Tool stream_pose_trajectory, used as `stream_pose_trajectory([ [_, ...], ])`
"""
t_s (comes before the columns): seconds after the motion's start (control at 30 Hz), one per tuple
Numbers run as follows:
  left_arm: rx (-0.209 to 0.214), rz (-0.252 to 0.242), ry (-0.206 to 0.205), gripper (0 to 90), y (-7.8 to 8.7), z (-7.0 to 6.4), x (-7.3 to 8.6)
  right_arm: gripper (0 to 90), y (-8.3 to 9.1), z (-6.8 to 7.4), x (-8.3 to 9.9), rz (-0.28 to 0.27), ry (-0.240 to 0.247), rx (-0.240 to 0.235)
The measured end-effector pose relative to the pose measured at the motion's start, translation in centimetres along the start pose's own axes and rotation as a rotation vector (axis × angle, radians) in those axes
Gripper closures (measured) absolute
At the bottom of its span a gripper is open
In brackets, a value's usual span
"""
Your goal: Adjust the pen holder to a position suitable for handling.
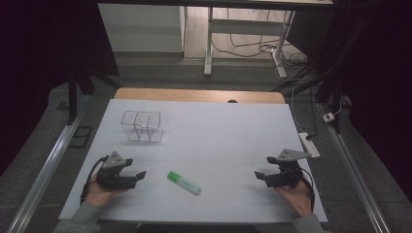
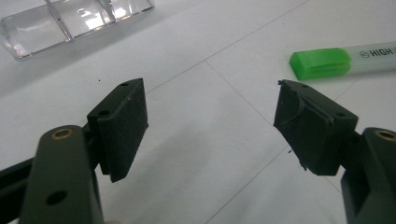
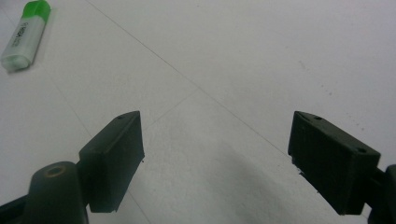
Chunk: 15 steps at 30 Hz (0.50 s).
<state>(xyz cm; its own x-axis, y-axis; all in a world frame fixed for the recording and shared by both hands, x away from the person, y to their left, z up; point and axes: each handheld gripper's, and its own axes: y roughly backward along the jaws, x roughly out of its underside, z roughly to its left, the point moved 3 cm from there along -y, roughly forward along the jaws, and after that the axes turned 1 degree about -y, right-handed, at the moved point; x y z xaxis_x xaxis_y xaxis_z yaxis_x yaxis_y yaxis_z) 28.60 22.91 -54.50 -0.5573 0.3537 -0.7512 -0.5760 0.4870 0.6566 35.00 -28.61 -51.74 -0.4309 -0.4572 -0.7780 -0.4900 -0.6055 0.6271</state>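
Note:
A green-capped highlighter [image 1: 184,182] lies flat on the white table sheet, near the front and a little left of the middle. It also lies at the upper right of the left gripper view as the highlighter [image 2: 345,59], and at the top left of the right gripper view as the highlighter [image 3: 26,33]. My left gripper [image 1: 135,169] rests at the front left, open and empty, its jaws wide apart; the left gripper [image 2: 212,128] points toward the pen. At the front right, my right gripper [image 1: 262,167] stands open over bare sheet, with the right gripper [image 3: 217,154] holding nothing.
A clear plastic organiser [image 1: 142,125] with compartments stands at the back left of the white sheet [image 1: 218,131]; the organiser [image 2: 70,21] shows at the top left of the left gripper view. Beyond the table are a desk frame [image 1: 209,43], floor cables and a power strip [image 1: 309,143].

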Motion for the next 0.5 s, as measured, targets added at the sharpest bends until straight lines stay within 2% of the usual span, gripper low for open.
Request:
stream_pose_trajectory([
  [0.2,-0.009,0.0,0.016,25.4,0.0,0.1,0.0,18.0,0.1,0.0,0.0,-0.007,-0.002,0.001],
  [0.5,-0.019,-0.011,0.034,26.0,0.1,0.9,-1.2,18.6,0.0,0.0,0.0,-0.01,-0.004,-0.009],
])
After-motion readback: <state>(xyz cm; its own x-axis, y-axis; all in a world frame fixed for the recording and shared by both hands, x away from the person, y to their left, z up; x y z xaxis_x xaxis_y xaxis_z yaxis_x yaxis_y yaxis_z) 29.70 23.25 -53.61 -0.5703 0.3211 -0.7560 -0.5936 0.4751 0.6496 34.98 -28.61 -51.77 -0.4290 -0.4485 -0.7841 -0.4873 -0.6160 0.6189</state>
